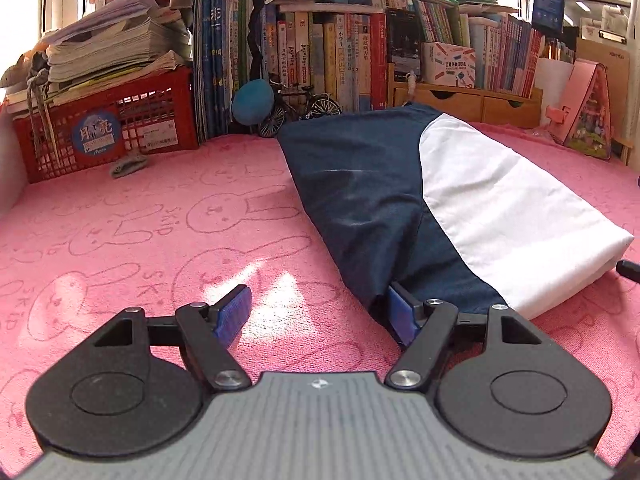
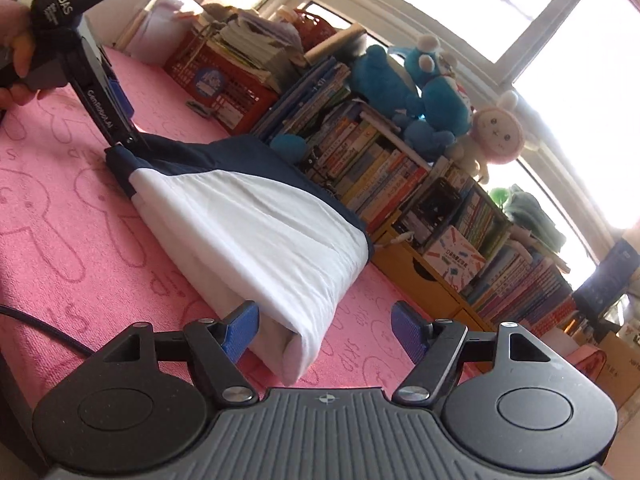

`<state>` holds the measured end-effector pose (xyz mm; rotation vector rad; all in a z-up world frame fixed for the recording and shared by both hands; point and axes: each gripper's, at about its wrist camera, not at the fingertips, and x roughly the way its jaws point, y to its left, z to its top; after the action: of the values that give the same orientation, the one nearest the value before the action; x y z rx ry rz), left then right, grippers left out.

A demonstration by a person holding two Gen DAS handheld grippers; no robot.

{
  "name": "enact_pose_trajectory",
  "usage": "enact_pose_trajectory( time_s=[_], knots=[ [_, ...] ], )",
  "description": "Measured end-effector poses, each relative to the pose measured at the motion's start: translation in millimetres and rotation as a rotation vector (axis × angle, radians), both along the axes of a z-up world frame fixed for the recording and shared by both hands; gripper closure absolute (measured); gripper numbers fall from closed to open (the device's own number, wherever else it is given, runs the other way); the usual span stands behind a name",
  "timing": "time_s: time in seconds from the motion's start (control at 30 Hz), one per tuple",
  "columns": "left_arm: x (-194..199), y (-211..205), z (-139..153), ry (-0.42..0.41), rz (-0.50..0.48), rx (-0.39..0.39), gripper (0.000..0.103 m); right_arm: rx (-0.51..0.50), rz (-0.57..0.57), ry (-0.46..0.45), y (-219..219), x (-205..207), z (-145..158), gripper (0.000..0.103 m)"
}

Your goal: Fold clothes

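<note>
A folded navy and white garment (image 1: pixel 400 200) lies on the pink rabbit-print towel (image 1: pixel 160 240). In the left wrist view my left gripper (image 1: pixel 320 314) stands open at the garment's near navy corner. Its right finger (image 1: pixel 404 316) touches that corner's edge, and only towel lies between the jaws. In the right wrist view my right gripper (image 2: pixel 325 332) is open around the white folded end of the garment (image 2: pixel 260 232), which lies beside the left pad (image 2: pixel 242 332) without being pinched. The left gripper (image 2: pixel 122 136), held by a person's hand (image 2: pixel 16 52), shows there at the far navy corner.
At the back stand a red crate (image 1: pixel 108 128) piled with papers, rows of books (image 1: pixel 320 52), a toy bicycle (image 1: pixel 296 108) and a pink house-shaped box (image 1: pixel 588 116). Blue and pink plush toys (image 2: pixel 432 92) sit on the books. A black cable (image 2: pixel 40 326) crosses the towel at near left.
</note>
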<state>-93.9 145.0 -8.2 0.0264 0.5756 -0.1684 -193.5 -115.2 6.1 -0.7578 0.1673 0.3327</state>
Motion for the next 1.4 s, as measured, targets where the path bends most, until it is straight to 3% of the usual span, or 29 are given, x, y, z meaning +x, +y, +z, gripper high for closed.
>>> enact_pose_trajectory(
  time_s=[0.17, 0.3, 0.37, 0.53, 0.6, 0.63, 0.67, 0.77, 0.93, 1.03, 1.07, 1.13, 1.17, 1.2, 1.27, 1.33, 1.4],
  knots=[
    [1, 18, 7, 0.043, 0.005, -0.157, 0.031, -0.138, 0.196, -0.020, 49, 4, -11, 0.028],
    [-7, 33, 18, 0.054, -0.026, -0.331, 0.031, -0.168, 0.251, -0.016, 79, 16, -12, 0.024],
    [-6, 42, 18, 0.092, -0.050, -0.459, 0.028, -0.154, 0.269, 0.022, 87, 22, -8, 0.023],
    [7, 62, 0, 0.288, -0.052, -0.813, 0.028, -0.099, 0.312, 0.128, 92, 27, -2, 0.021],
    [11, 62, -6, 0.333, -0.037, -0.873, 0.028, -0.078, 0.317, 0.155, 91, 26, 0, 0.021],
    [14, 62, -9, 0.355, -0.029, -0.903, 0.033, -0.069, 0.317, 0.165, 90, 26, 1, 0.021],
    [16, 60, -11, 0.375, -0.024, -0.922, 0.045, -0.062, 0.315, 0.174, 90, 27, 2, 0.021],
    [23, 59, -15, 0.412, -0.008, -0.962, 0.060, -0.050, 0.311, 0.183, 94, 30, 3, 0.020],
    [24, 73, -18, 0.418, -0.011, -1.111, 0.062, -0.053, 0.322, 0.174, 109, 31, 0, 0.020],
    [23, 75, -9, 0.389, -0.036, -1.117, 0.062, -0.062, 0.312, 0.148, 122, 34, -4, 0.019],
    [23, 75, -7, 0.382, -0.043, -1.114, 0.062, -0.068, 0.304, 0.131, 126, 35, -6, 0.021],
    [22, 75, -3, 0.367, -0.057, -1.112, 0.061, -0.085, 0.270, 0.090, 133, 38, -11, 0.035],
    [22, 77, -1, 0.356, -0.061, -1.115, 0.061, -0.093, 0.250, 0.073, 136, 40, -13, 0.056],
    [21, 80, 1, 0.340, -0.061, -1.123, 0.059, -0.096, 0.233, 0.060, 137, 42, -15, 0.067],
    [18, 88, 1, 0.297, -0.047, -1.155, 0.040, -0.078, 0.226, 0.049, 133, 43, -16, 0.074],
    [21, 95, -1, 0.283, -0.008, -1.167, 0.027, -0.082, 0.222, -0.002, 130, 38, -16, 0.080],
    [28, 98, -6, 0.292, 0.028, -1.173, 0.025, -0.089, 0.224, -0.057, 128, 34, -15, 0.084]
  ],
)
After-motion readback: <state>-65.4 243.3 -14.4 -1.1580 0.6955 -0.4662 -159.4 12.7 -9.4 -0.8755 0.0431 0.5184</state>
